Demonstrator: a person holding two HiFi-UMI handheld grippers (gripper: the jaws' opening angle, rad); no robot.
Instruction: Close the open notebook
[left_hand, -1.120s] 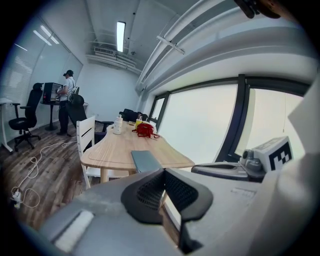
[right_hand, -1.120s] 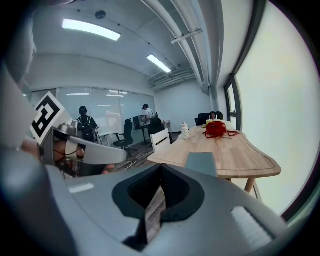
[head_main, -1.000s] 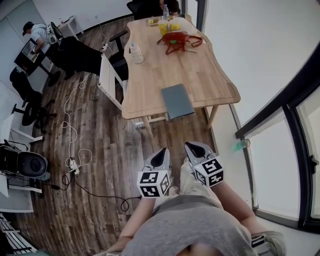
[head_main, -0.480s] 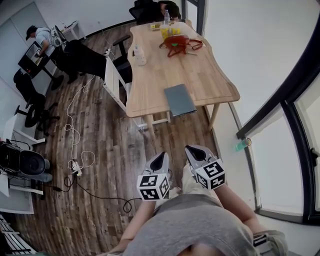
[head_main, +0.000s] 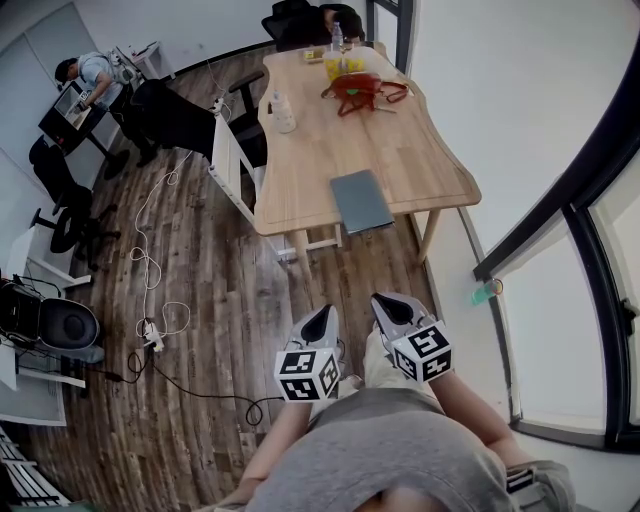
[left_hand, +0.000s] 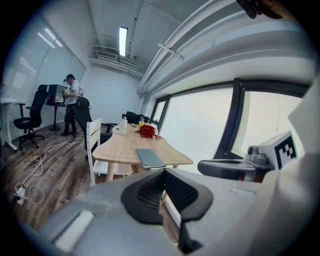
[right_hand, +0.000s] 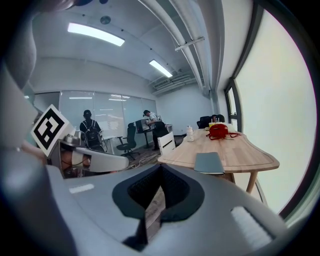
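Far yellow items are too small to identify.

Bright daylight from window, blown out; ceiling strip light on; fisheye-warped edges.

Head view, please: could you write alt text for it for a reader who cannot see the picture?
A grey notebook, seemingly closed, lies at the near edge of a long wooden table, well ahead of a person standing on a plank floor. Held close to the body, the left gripper and right gripper are both shut and empty.
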